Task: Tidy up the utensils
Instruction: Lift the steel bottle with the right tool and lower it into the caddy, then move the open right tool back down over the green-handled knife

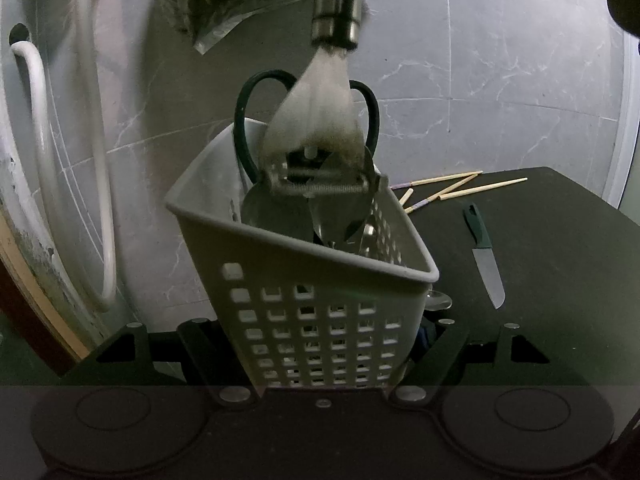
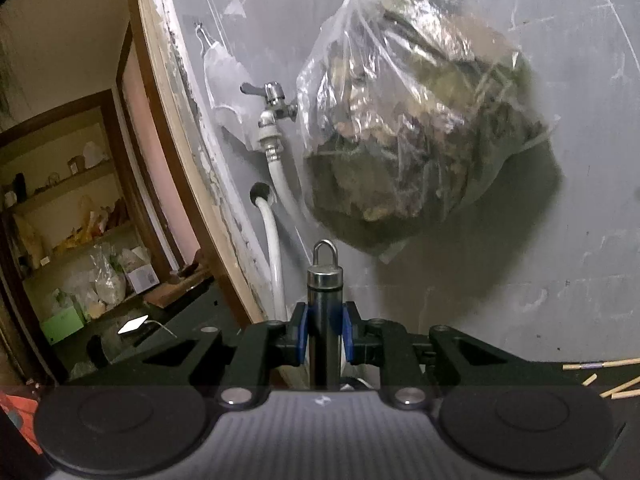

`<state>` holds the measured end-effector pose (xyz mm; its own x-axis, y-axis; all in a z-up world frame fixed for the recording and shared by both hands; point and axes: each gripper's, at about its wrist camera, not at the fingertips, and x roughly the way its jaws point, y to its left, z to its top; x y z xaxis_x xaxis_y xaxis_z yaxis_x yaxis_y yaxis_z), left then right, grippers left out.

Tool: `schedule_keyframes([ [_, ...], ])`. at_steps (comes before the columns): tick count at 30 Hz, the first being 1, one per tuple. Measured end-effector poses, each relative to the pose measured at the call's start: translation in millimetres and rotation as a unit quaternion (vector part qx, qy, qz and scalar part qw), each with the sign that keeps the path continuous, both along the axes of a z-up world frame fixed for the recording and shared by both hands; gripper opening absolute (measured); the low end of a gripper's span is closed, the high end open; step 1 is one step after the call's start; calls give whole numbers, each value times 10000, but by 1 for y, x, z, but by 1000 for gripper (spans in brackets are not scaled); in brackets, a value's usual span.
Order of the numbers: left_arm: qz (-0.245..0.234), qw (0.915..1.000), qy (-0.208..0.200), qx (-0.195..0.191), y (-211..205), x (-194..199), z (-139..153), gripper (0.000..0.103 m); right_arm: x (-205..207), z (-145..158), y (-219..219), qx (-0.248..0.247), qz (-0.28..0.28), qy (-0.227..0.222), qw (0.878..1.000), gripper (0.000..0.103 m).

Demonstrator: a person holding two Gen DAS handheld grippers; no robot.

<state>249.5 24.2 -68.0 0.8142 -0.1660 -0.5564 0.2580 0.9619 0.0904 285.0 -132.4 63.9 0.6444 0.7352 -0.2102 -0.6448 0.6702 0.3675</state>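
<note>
Now, peeler (image 1: pixel 320 152) lowered head-first at frame centre into caddy (image 1: pixel 304 280), steel handle clamped by right gripper (image 2: pixel 325 334); caddy pinched by left gripper (image 1: pixel 324 360). Risk judged: blade snagged on scissors (image 1: pixel 248 120), caddy tipped. Knife (image 1: pixel 486 256) left on worktop (image 1: pixel 560 260).

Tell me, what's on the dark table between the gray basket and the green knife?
Nothing big: in the left wrist view the table is bare between the gray basket and the green knife. Only a spoon tip peeks out beside the basket.
</note>
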Motion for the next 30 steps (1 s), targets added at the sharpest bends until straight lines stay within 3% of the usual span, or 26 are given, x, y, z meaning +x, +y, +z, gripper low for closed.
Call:
schedule_keyframes([
  [22, -5, 10000, -1, 5, 1, 1, 0, 78, 3, -35, 17, -645, 136, 449, 9968, 21],
  [25, -4, 10000, 2, 8, 1, 1, 0, 78, 4, -37, 17, -694, 129, 534, 9961, 25],
  [27, -6, 10000, 5, 18, 1, 1, -1, 78, 5, -37, 17, -707, 116, 543, 9960, 39],
  [30, -2, 10000, 12, 12, 2, 2, -1, 78, 5, -36, 14, -659, 116, 511, 9965, 51],
])
